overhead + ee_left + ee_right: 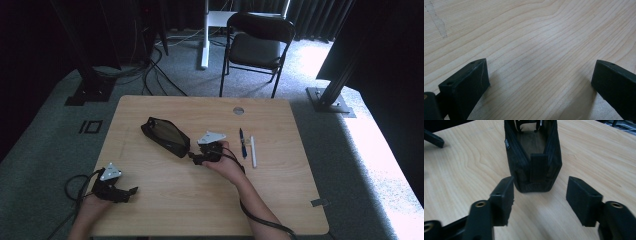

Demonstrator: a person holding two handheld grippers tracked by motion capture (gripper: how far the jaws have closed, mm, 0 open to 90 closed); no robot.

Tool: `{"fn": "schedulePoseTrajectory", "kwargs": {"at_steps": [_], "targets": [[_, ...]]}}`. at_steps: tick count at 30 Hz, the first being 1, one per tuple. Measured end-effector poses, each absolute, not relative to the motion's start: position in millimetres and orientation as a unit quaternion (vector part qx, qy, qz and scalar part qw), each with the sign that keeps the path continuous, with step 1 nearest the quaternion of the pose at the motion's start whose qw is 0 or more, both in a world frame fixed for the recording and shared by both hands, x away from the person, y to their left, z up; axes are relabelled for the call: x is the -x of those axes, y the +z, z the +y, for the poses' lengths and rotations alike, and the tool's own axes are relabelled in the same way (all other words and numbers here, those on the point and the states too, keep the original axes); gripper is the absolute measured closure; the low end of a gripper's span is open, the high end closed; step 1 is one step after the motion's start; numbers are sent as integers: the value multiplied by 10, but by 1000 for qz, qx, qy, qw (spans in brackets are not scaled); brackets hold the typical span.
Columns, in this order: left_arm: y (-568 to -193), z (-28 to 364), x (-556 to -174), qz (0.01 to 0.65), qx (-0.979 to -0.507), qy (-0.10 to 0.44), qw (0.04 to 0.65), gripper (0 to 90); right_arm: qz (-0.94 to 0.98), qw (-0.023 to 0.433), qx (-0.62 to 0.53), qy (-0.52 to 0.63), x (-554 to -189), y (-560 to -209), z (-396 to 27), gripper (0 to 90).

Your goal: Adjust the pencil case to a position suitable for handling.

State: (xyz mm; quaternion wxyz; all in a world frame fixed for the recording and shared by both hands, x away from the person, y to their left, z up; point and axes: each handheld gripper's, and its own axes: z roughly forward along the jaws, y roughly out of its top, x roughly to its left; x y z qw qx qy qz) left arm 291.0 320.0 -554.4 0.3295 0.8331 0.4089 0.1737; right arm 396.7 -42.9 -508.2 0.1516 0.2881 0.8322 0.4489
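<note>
Your two forearms enter the high view from its near edge: your left gripper [116, 187] rests low on the bench [280, 200] with its fingers spread wide over bare wood, well apart from everything, while your right gripper [206, 152] sits at the near end of the black pouch [165, 136], which lies slantwise ahead of those fingers. Off to the far side of your right hand lie a blue pen [242, 143] and a white pen [253, 151], side by side, near but not touching. Moving to the left gripper view, the fingers [466, 85] stand wide with nothing but wood grain between them. Turning to the right gripper view, the fingers [504, 195] are wide as well and hold nothing; the pouch's [534, 160] closed end with its webbing tab [539, 167] sits just ahead of them and between their lines, one finger close beside its corner, whether touching I cannot tell. Its open mouth points away from you. My judgement of the risks: if you close now, you may catch only the soft fabric corner and not the tab, and the pouch would slip or fold. Pushing forward could shove the light pouch along the bench, since your left fingers are too far off to brace it. Swinging your right hand outward could knock the pens.
</note>
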Motion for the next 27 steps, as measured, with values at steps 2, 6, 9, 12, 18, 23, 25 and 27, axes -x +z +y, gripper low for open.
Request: {"fn": "schedulePoseTrajectory", "kwargs": {"at_steps": [2,6,9,12,18,23,25,27], "targets": [[-5544,3200,-2910,409,-833,174,329,16,833,148,-297,442,-3996,-5092,-400,432],[-5544,3200,-2910,409,-833,174,330,16,835,140,-301,440,-4036,-5129,-337,480],[-5544,3200,-2910,409,-833,174,330,16,840,141,-298,431,-4064,-5150,-296,519],[-5544,3200,-2910,409,-833,174,330,16,842,129,-300,429,-4089,-5165,-256,586],[-5544,3200,-2910,409,-833,174,330,16,846,124,-301,422,-4120,-5173,-221,722],[-5544,3200,-2910,409,-833,174,330,16,846,117,-303,422,-4063,-5154,-293,724],[-5544,3200,-2910,409,-833,174,329,16,849,117,-302,417,-4037,-5155,-342,725],[-5544,3200,-2910,409,-833,174,330,16,848,116,-305,418,-4021,-5159,-376,726]]}}
